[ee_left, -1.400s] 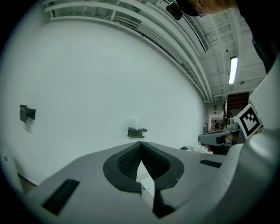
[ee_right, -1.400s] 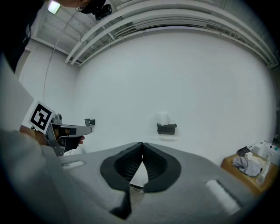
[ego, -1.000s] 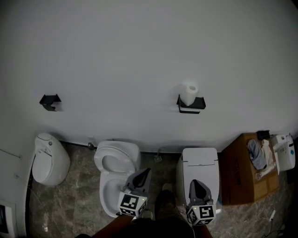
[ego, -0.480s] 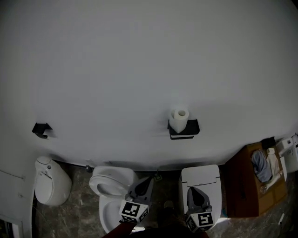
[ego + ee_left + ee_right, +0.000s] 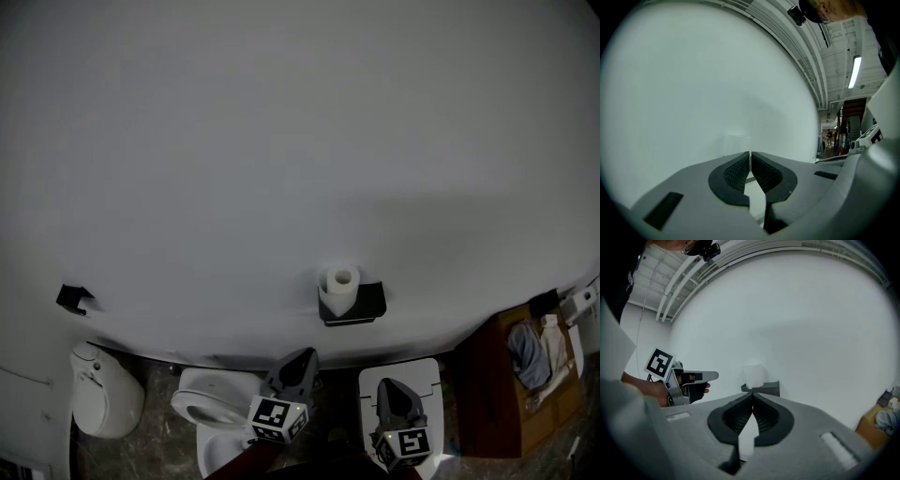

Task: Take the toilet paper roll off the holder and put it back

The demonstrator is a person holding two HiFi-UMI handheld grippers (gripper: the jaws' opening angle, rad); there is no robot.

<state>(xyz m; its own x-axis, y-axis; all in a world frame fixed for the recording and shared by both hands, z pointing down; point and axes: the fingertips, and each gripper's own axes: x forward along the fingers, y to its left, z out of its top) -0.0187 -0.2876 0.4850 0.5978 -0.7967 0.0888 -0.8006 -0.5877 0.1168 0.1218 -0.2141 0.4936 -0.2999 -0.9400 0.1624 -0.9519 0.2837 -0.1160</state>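
A white toilet paper roll (image 5: pixel 337 288) stands upright on a black wall holder (image 5: pixel 358 307) on the white wall; the right gripper view shows the roll (image 5: pixel 754 375) and holder (image 5: pixel 768 388) straight ahead, some way off. My left gripper (image 5: pixel 298 361) is low in the head view, left of the holder, jaws shut with nothing between them (image 5: pixel 750 157). My right gripper (image 5: pixel 392 392) sits below the holder, jaws shut and empty (image 5: pixel 753 399). The left gripper (image 5: pixel 701 377) also shows at the left of the right gripper view.
Below the wall stand a white toilet with its seat up (image 5: pixel 202 409), a second toilet with its lid closed (image 5: pixel 427 375) and a white bin (image 5: pixel 101 394). A second black holder (image 5: pixel 73 299) is on the wall at left. A cardboard box (image 5: pixel 525 384) with items stands at right.
The head view has tilted upward: roll, holder and toilets have slid down the picture. Both grippers stay low and shut; the left has risen slightly toward the wall.
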